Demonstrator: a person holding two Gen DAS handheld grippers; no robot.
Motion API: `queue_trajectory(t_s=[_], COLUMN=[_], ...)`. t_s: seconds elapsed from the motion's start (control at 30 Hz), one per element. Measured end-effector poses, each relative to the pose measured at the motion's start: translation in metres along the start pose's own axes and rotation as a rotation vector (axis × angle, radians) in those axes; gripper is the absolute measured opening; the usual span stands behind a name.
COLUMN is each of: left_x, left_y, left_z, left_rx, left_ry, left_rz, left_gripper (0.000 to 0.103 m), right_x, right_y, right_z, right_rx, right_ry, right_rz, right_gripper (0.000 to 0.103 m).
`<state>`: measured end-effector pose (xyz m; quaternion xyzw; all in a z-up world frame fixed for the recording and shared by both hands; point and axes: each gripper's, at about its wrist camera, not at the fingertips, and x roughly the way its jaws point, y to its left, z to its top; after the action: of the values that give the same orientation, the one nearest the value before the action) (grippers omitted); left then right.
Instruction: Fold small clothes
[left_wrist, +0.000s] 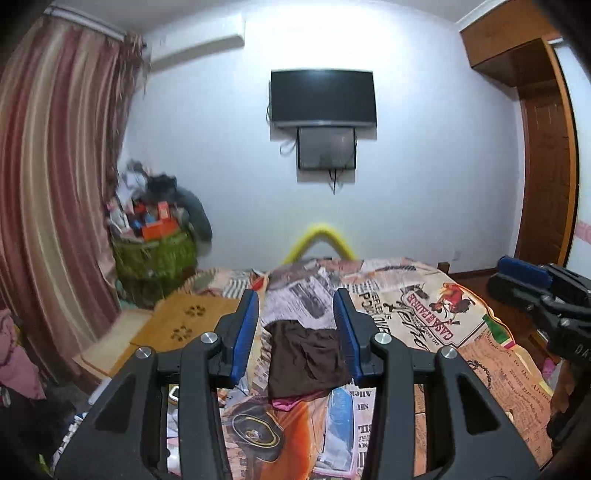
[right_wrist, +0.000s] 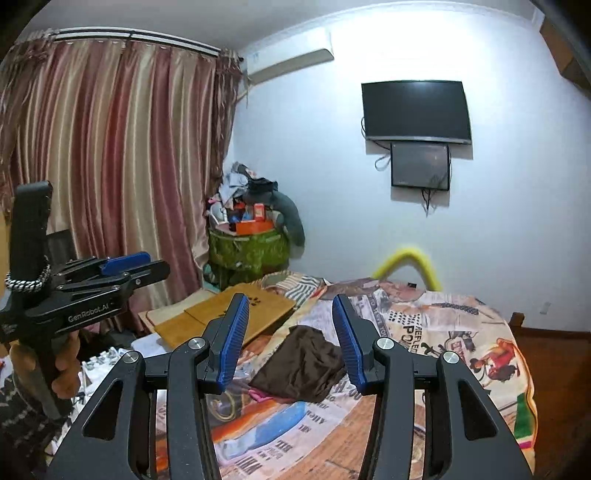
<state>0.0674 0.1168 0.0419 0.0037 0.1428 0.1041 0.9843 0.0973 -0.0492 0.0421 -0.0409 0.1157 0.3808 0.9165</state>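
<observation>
The brown garment is seen lying crumpled on the printed bedspread, ahead of and below the blue pads of both grippers and touched by neither. It is judged to be light, thin and limp: the folds sag, nothing holds a shape of its own, and the cloth looks smooth enough to slide between pads if only a single layer is pinched. A hold is best taken at two outer corners or along a hem, one per gripper, so that the piece can be spread flat before any fold is made; which edge is the hem cannot be told from these views. A scrap of pink fabric shows from under the near edge, so a second small item may lie beneath, though its kind cannot be made out. One brown garment and one pink scrap are counted, and two grippers. The left gripper is held with its fingers apart and nothing between them; the right gripper likewise stands parted and empty. Beyond the fingertips, one bed is seen, one wooden lap table to the left of them, one green basket piled with clutter, and two dark screens on the wall.
</observation>
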Motion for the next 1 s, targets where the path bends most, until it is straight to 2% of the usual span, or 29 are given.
queue_trajectory(t_s=[0.07,0.1,0.17,0.23,0.3,0.33,0.4,0.5,0.67,1.0], left_x=[-0.018,-0.023,-0.035,-0.042,-0.046,-0.048,-0.049,-0.05,-0.052,-0.05], left_y=[-0.005,-0.005,-0.007,-0.01,-0.01,-0.01,-0.008,-0.007,-0.005,-0.013], left_z=[-0.006,-0.008,-0.014,-0.02,-0.025,-0.027,-0.03,-0.033,-0.035,-0.041], left_rx=[-0.005,-0.01,-0.016,-0.012,-0.02,-0.027,-0.041,-0.051,-0.067,-0.022], left_ry=[-0.023,-0.029,-0.045,-0.054,-0.053,-0.053,-0.05,-0.051,-0.062,-0.074], left_rz=[-0.005,-0.006,0.002,0.008,0.002,-0.004,-0.005,0.001,0.004,0.027], left_gripper=[0.045,0.05,0.058,0.064,0.079,0.082,0.087,0.096,0.101,0.103], right_x=[-0.005,-0.007,-0.009,-0.011,-0.015,-0.017,-0.019,-0.022,-0.029,-0.033], right_y=[0.006,0.011,0.011,0.011,0.011,0.011,0.009,0.008,0.01,0.015], right_z=[-0.005,-0.009,-0.016,-0.021,-0.024,-0.026,-0.027,-0.028,-0.032,-0.038], right_rx=[0.004,0.006,0.019,0.043,0.064,0.076,0.092,0.097,0.092,0.09], right_ry=[-0.005,-0.008,-0.015,-0.021,-0.026,-0.034,-0.041,-0.04,-0.044,-0.043], right_rz=[0.004,0.003,-0.002,-0.005,-0.014,-0.025,-0.041,-0.063,-0.064,-0.07], right_gripper=[0.044,0.045,0.052,0.066,0.079,0.084,0.089,0.102,0.103,0.103])
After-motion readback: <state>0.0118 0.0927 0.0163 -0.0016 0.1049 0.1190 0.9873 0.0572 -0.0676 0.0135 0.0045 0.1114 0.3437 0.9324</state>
